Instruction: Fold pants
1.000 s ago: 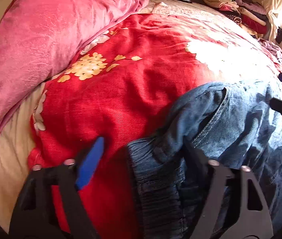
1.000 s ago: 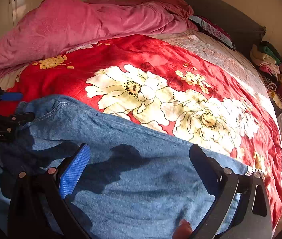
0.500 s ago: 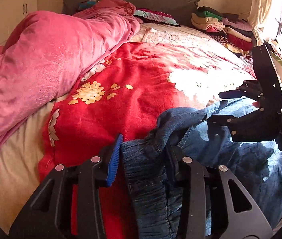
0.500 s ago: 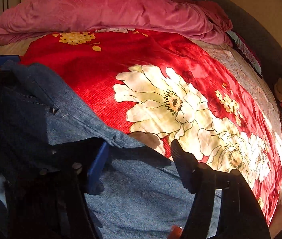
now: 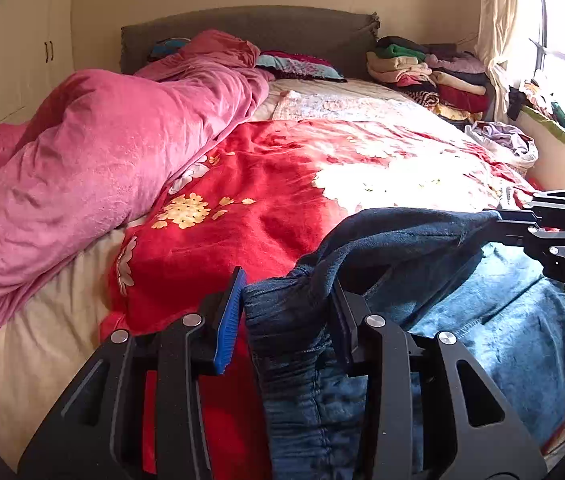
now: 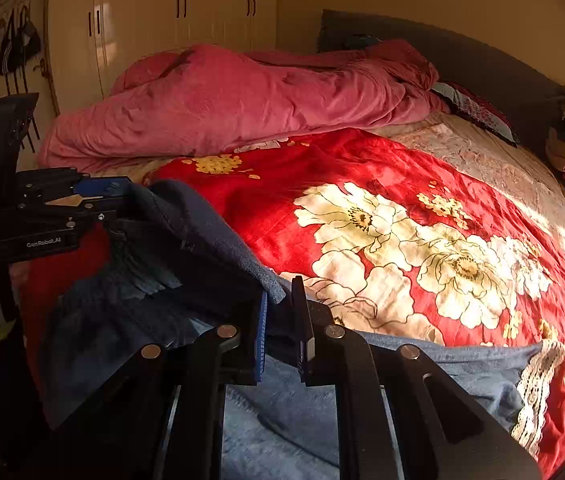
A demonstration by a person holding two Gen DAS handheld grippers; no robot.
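Observation:
Blue denim pants [image 5: 482,320] lie at the near edge of a bed covered by a red flowered blanket [image 5: 266,184]. My left gripper [image 5: 286,312] is shut on the bunched ribbed waistband and holds it lifted above the bed. My right gripper [image 6: 282,320] is shut on the waist edge of the pants [image 6: 186,264] farther along. The waist hangs stretched between the two grippers. The right gripper shows at the right of the left wrist view [image 5: 530,228], the left gripper at the left of the right wrist view [image 6: 82,204]. The legs spread over the blanket [image 6: 422,240].
A rumpled pink duvet [image 5: 82,176] lies along the bed's left side. Folded clothes [image 5: 422,72] are stacked by the grey headboard [image 5: 250,32]. A window with a curtain [image 5: 498,20] is on the right. White wardrobes [image 6: 170,24] stand on the left.
Both grippers have closed on the waist of the pants and lifted it off the blanket. The cameras have risen, so more of the room shows.

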